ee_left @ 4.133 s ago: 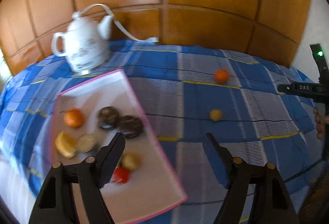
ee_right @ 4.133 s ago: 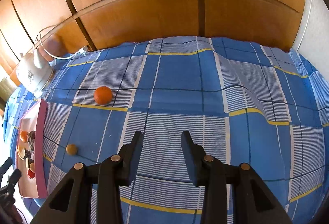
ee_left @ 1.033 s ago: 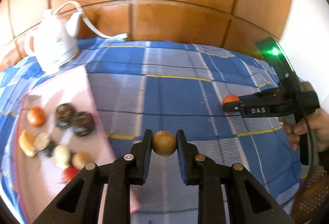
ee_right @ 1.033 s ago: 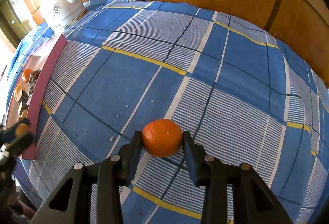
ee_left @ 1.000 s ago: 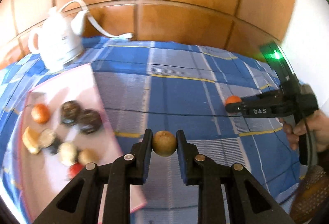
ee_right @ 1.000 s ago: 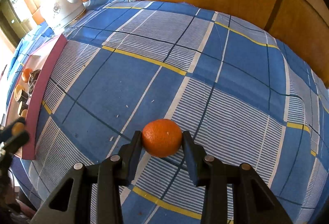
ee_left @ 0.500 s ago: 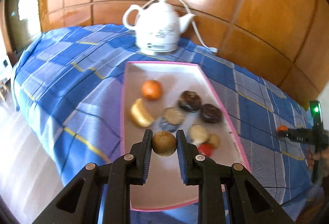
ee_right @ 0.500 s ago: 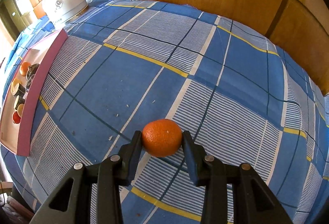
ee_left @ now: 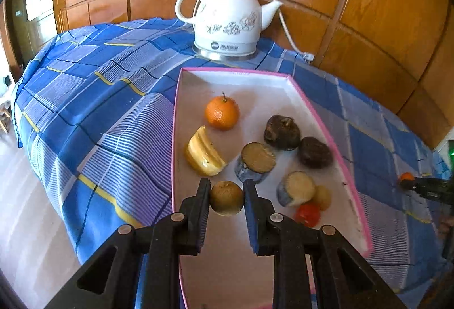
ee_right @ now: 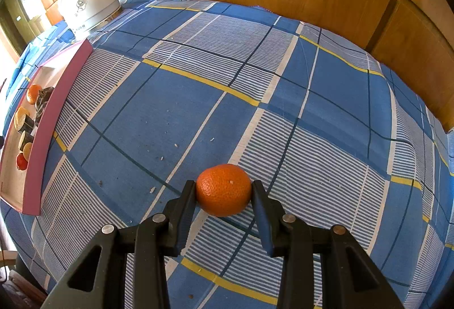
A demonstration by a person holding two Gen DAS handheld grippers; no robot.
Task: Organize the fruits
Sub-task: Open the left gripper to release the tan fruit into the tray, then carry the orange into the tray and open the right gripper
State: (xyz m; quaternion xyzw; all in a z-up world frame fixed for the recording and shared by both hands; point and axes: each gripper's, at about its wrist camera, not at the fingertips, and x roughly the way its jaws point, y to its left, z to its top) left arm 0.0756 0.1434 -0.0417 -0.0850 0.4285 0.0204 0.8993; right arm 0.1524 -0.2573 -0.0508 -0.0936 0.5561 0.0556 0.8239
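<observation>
Left gripper point(ee_left: 227, 197): its jaws pinch a small brown-green fruit point(ee_left: 226, 197) between both pads, held over the near part of the pink-rimmed tray point(ee_left: 326, 127).
Right gripper point(ee_right: 224, 189): its jaws pinch an orange mandarin point(ee_right: 223, 189), one pad on each side, low over the blue checked cloth point(ee_right: 198, 59) on the surface; whether the fruit rests on the cloth cannot be told.
Tray contents: a second mandarin point(ee_left: 222, 113) toward the far end, a yellow wedge point(ee_left: 204, 153) near the left rim, two dark round fruits point(ee_left: 282, 133) toward the right rim, two cut pieces with pale faces point(ee_left: 256, 161) in the middle, a small red fruit point(ee_left: 307, 214) and a pale round one just beside it at the near right.
Kettle point(ee_left: 227, 22): white, on its base beyond the far end of the tray, its cord running right along the wooden wall.
Tray seen from the right wrist point(ee_right: 42, 121): at the far left edge of the cloth, well apart from the mandarin in the right jaws.
Change from a second ago: the left gripper, then over open cloth right of the tray with the same fruit pinched, is now above the tray; the right gripper holds its mandarin in the same spot.
Change from four seconds ago: both jaws were spread and empty, with both fruits lying on the cloth.
</observation>
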